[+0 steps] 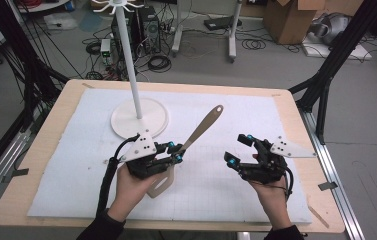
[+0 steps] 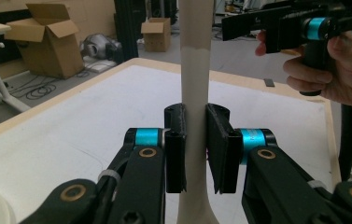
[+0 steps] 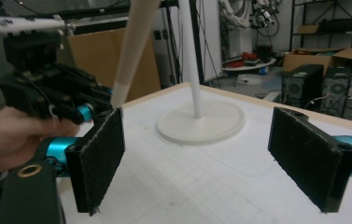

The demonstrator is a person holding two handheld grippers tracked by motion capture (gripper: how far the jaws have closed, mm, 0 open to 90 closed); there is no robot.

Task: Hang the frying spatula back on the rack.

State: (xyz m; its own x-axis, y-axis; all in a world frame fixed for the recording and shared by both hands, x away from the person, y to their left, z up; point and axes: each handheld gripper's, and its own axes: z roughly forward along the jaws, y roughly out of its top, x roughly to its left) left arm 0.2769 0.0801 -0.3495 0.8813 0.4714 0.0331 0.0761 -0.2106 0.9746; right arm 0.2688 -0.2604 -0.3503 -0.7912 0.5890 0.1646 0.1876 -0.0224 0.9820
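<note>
We saw the left gripper (image 1: 176, 151) clamped on a beige slotted spatula (image 1: 203, 125), its two black jaws pressed against the handle from either side. In the left gripper view the handle (image 2: 195, 93) ran straight up between the pads (image 2: 175, 149) and beyond them, with the darker upper section starting well above the fingertips. From the high view the handle slanted up and away past the fingertips, its hanging hole at the far end, while the slotted blade (image 1: 161, 182) sat behind the jaws, under the person's left hand (image 1: 131, 187).

The right gripper (image 1: 240, 149) stood spread wide with nothing between its jaws. In the right gripper view its two pads (image 3: 100, 156) were far apart, bare white mat (image 3: 187, 186) showing in the gap. The person's right hand (image 1: 271, 192) held it just beside the left gripper, the two apart and not touching.

Beyond the left fingertips stood a white hanging stand, its round base (image 1: 139, 118) resting on the white mat (image 1: 76, 150) and its pole (image 1: 128, 60) rising to a ring of hooks at the top. In the right gripper view that base (image 3: 201, 122) lay ahead, between the open pads, with the spatula handle (image 3: 131, 51) and the left gripper (image 3: 47, 93) off to one side. The mat covered a wooden table (image 1: 296, 107).
</note>
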